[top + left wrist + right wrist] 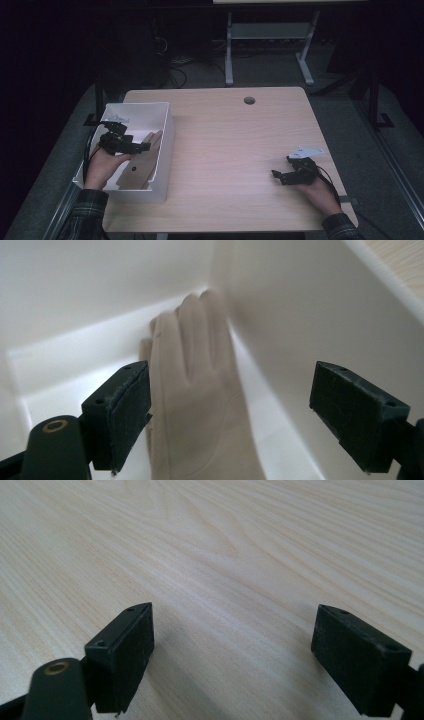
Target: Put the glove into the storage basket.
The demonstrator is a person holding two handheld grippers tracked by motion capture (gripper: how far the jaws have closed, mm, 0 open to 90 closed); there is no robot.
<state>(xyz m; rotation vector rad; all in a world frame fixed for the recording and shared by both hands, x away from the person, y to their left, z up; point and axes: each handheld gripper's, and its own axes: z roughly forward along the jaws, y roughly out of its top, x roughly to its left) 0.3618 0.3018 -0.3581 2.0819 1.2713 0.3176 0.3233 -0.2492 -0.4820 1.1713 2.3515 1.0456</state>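
A beige glove [200, 390] lies flat on the bottom of a white bin [167, 131] at the table's left, its fingers against the bin's right wall. In the high view the glove [145, 160] lies under my left gripper [141, 146], which hangs over the bin. In the left gripper view this gripper [230, 415] is open, its jaws wide apart above the glove and clear of it. My right gripper [278, 175] rests low at the table's right. Its jaws stand wide in the right gripper view, where this gripper [232, 655] is open over bare wood.
The light wooden table [230, 135] has a round cable hole [249, 100] near its far edge. Beyond the table stands a white desk frame [270, 45] on a dark floor with cables.
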